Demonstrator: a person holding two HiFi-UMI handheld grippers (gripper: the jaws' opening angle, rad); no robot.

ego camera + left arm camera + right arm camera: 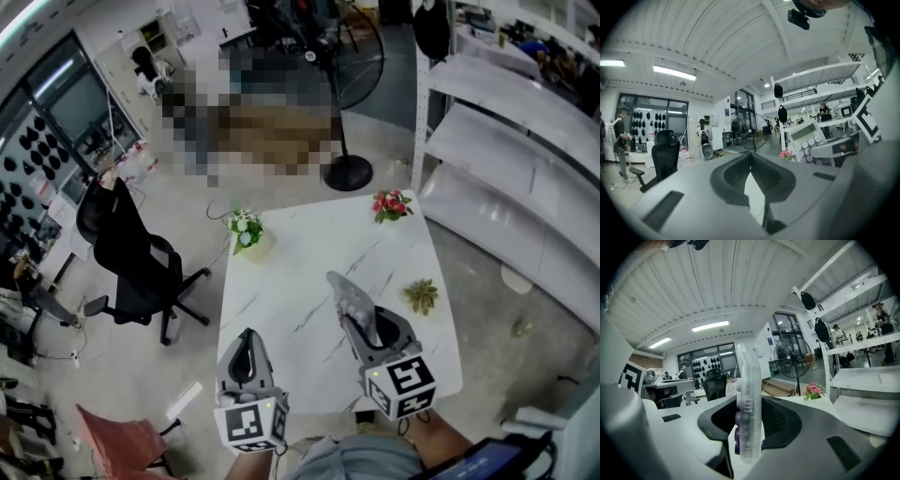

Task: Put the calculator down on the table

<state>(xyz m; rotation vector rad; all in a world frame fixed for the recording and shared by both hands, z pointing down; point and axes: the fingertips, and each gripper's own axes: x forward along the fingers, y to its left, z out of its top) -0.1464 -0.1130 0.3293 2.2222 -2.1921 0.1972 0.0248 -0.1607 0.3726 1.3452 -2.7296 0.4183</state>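
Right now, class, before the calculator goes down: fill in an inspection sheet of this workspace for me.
Surface: white table with grey veining.
Job's things: calculator, held edge-on over the table.
Clutter: three small plants: white flowers, pink flowers, green succulent.
Grippers: right gripper fingers shut on the calculator; left gripper fingers together, empty.
Cables: nothing seen on the table.
Surroundings: black office chair, standing fan, white shelving.

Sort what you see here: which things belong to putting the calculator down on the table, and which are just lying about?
Belong to the job: calculator, right gripper holding it, table.

Just lying about: white-flowered plant, red-flowered plant, small green plant, office chair, standing fan.
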